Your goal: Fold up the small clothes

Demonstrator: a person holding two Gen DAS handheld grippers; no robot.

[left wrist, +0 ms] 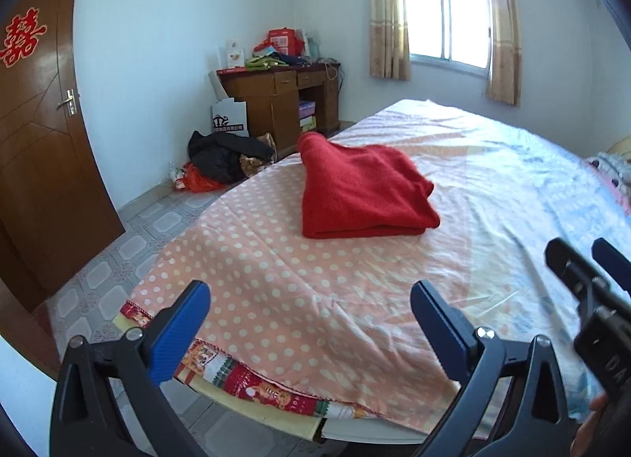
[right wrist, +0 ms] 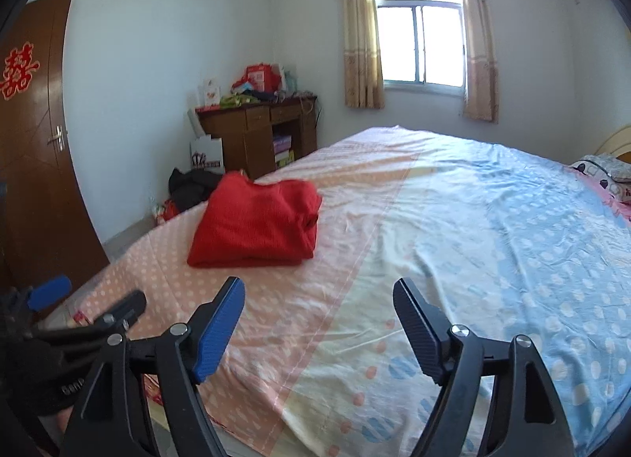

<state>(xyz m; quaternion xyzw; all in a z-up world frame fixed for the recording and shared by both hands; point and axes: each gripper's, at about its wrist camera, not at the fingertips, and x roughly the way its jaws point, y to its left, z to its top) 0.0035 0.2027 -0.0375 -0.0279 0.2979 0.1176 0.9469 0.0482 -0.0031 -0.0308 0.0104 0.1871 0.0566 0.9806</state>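
There, folded red garment (left wrist: 364, 190) on bed (left wrist: 276, 279), both tools (left wrist: 311, 291) (right wrist: 317, 291) agape.

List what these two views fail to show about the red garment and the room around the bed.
- Red garment: its kind and inner folds are hidden by its own top layer in both views.
- Desk clutter: too small and soft to identify.
- Pillows: cut off by the right edge.
- Dark pile on floor: partly hidden behind the bed in the right wrist view.
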